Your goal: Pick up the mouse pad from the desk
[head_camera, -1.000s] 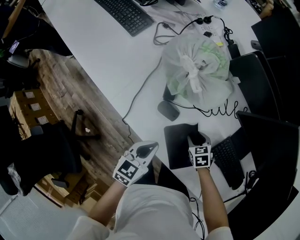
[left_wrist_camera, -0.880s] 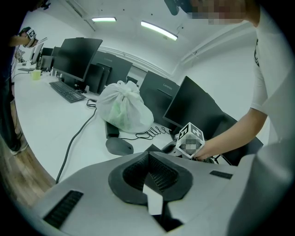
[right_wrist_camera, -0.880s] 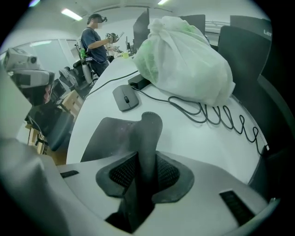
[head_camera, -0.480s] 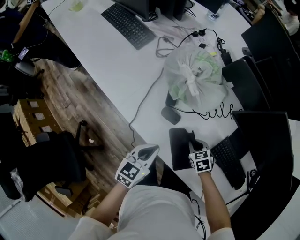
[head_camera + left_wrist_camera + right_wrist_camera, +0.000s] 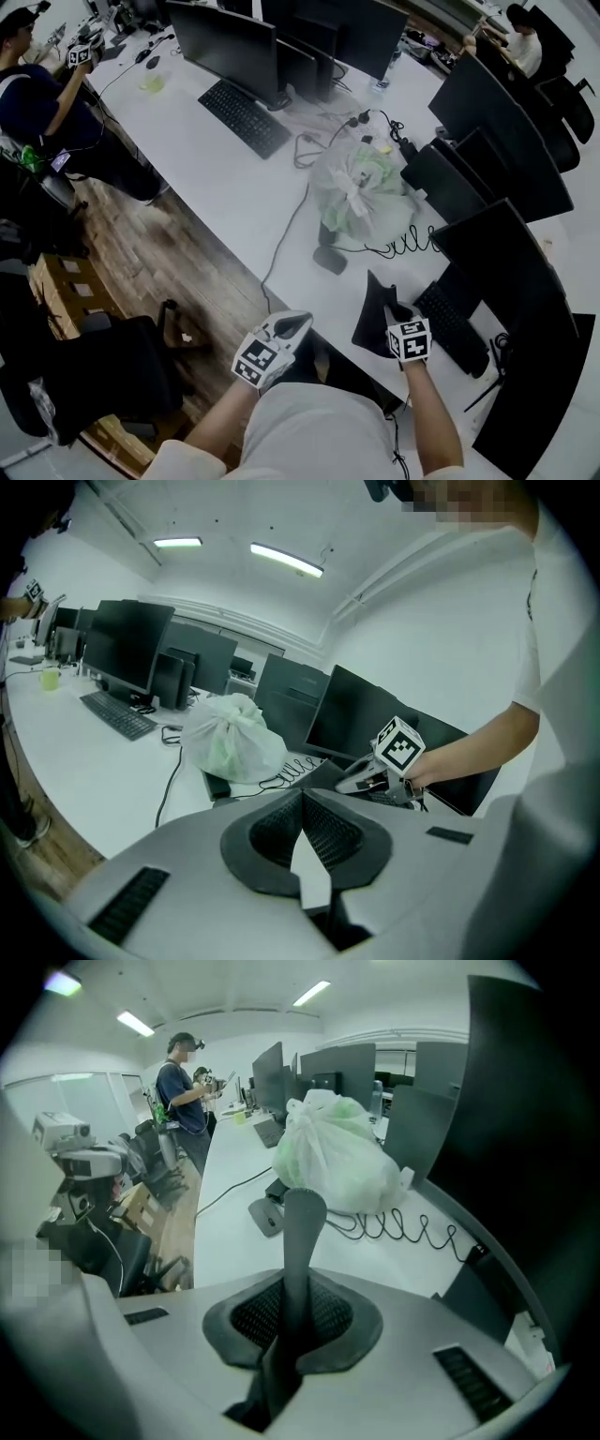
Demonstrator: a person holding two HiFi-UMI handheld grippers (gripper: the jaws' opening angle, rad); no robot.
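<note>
- The black mouse pad [image 5: 373, 323] stands almost on edge, one border pinched in the right tongs [image 5: 397, 314], whose jaws have just been closing on it. It hangs over the near edge of the white surface [image 5: 234, 187], at 5 o'clock from the tied plastic bag [image 5: 361, 192]. Whether its lowest corner is clear of the surface cannot be told.
- The bite is narrow on a limp sheet, so a quick swing could likely pull it free.
- A trailing corner may brush the mouse [image 5: 330, 260] at 11 o'clock or snag the coiled cable [image 5: 403, 246] at 1 o'clock.
- The keyboard [image 5: 453, 328], just beside at 3 o'clock, leaves little room that way.
- The left tongs [image 5: 295, 326], at 9 o'clock, have their jaws together on nothing and are not placed to catch a slip.
</note>
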